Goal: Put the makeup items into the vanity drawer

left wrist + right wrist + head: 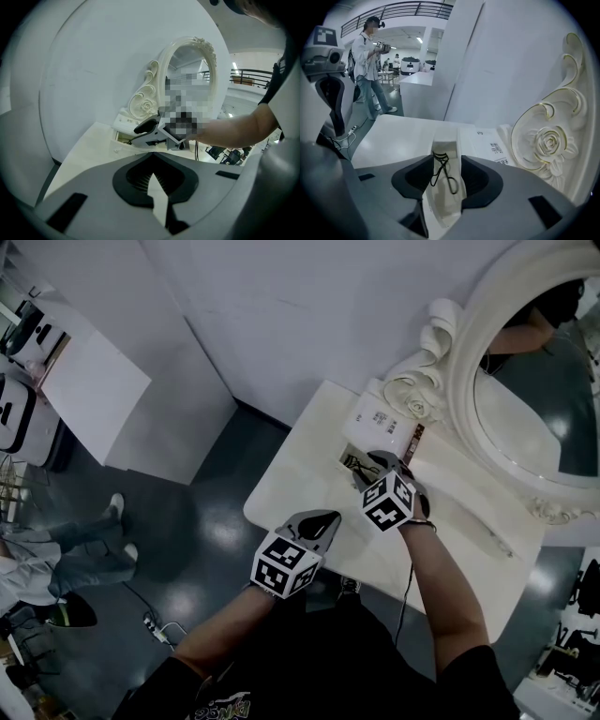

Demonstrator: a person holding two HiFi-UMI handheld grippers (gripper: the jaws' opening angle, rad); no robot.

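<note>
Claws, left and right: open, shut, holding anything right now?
Left claw: shut, nothing in it.
Right claw: open, holding nothing; an eyelash curler lies in the drawer beneath it.

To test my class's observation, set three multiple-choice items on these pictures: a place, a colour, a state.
1. Where is the curler? A on the floor; B inside the drawer; C on the mirror.
2. The vanity top is: A white; B red; C black.
3. The right gripper is: A shut on a box; B open; C shut on the curler.
Answers: 1 B, it lies on the drawer's bottom; 2 A, the top shows white in every view; 3 B, its jaws stand apart above the curler, not touching it.
</note>
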